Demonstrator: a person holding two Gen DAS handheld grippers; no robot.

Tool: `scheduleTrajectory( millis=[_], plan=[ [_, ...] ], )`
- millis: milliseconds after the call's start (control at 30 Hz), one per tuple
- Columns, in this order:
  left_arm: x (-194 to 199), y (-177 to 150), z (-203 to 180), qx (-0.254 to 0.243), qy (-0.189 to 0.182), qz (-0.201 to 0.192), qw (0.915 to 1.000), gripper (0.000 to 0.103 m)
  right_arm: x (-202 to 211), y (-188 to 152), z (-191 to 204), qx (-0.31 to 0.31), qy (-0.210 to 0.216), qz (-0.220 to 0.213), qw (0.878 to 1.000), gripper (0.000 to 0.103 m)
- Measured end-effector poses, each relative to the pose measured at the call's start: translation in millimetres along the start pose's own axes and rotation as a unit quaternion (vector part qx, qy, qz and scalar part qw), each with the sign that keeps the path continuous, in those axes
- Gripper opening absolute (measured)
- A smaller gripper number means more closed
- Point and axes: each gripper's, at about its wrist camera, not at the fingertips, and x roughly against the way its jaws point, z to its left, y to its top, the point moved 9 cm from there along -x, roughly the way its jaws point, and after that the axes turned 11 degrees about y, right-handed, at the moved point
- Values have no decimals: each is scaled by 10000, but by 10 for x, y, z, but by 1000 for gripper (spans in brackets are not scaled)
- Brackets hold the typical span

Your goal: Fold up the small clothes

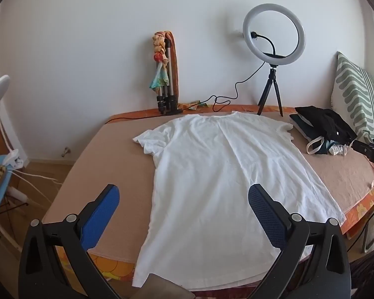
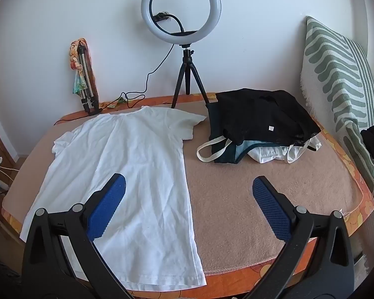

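White T-shirt (image 1: 212,174) is lying spread flat on the pinkish blanket (image 1: 107,154) of a bed, filling the middle of the left wrist view, collar toward the wall at the top and hem reaching the near bed edge at the bottom. Both sleeves are lying out to the sides; the left-hand one is rumpled. In the right wrist view the T-shirt (image 2: 127,169) is occupying the left half of the frame, its straight side edge running down the centre.

Left gripper (image 1: 184,196) is hovering above the lower part of the shirt with jaws standing wide and nothing between them; its left finger is over bare blanket, its right finger over cloth. Right gripper (image 2: 189,191) is likewise gaping wide and empty, straddling the shirt's side edge.

Open blanket is showing as a strip left of the shirt and as a broad patch in the lower right of the right wrist view. Beyond that patch a pile of dark clothes (image 2: 259,127) is resting near the shirt's sleeve, apart from it. A ring light (image 2: 180,7) on a tripod is standing at the far edge, a striped pillow (image 2: 341,79) leaning at the right.
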Motion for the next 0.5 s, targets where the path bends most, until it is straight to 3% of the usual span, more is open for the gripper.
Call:
scheduleTrajectory(
  millis=[500],
  plan=[
    [96,86,4,21,-13,-132,9999,103,57,24,-6,27,23,-211,9998,103]
  ],
)
